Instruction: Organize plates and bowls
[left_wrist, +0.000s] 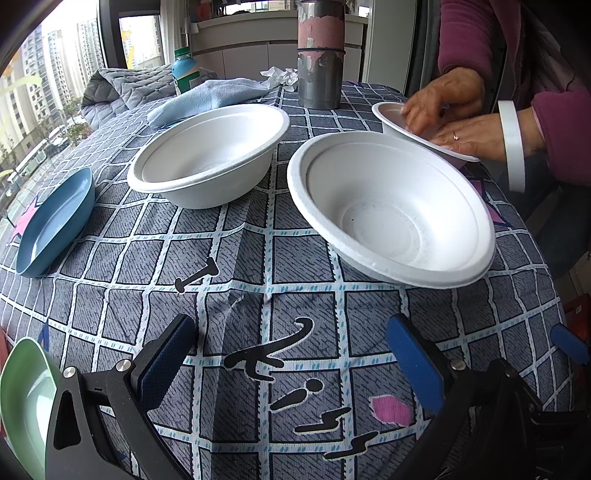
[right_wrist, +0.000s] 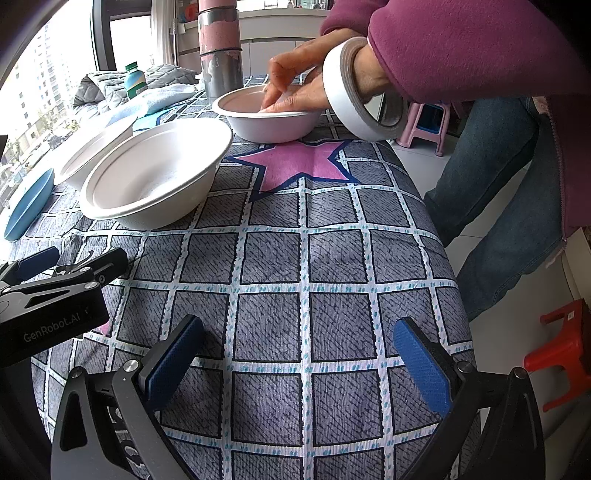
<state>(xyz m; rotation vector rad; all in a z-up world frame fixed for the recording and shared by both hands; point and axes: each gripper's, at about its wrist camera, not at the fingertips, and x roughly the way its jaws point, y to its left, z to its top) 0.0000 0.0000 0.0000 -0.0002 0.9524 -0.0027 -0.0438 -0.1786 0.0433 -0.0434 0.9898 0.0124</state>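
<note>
— Left gripper (left_wrist: 291, 354)?
— Jaws wide apart, empty, above the checked tablecloth (left_wrist: 240, 258). Two large white bowls (left_wrist: 391, 210) stand at twelve and one o'clock; a blue plate (left_wrist: 55, 221) at ten.
— Right gripper (right_wrist: 299, 354)?
— Also spread, gripping nothing. A person's hands (right_wrist: 295, 85) rest in the small white bowl (right_wrist: 269, 114) at twelve o'clock.

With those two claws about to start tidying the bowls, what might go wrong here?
1. A person's hands are inside the small white bowl; reaching there now might pinch fingers.
2. The near foam bowl looks light and thin, so a hard squeeze may crack its rim.
3. The tall metal flask stands close behind the bowls; a wide swing might topple it.

The left gripper and right gripper are both open and empty.
</note>
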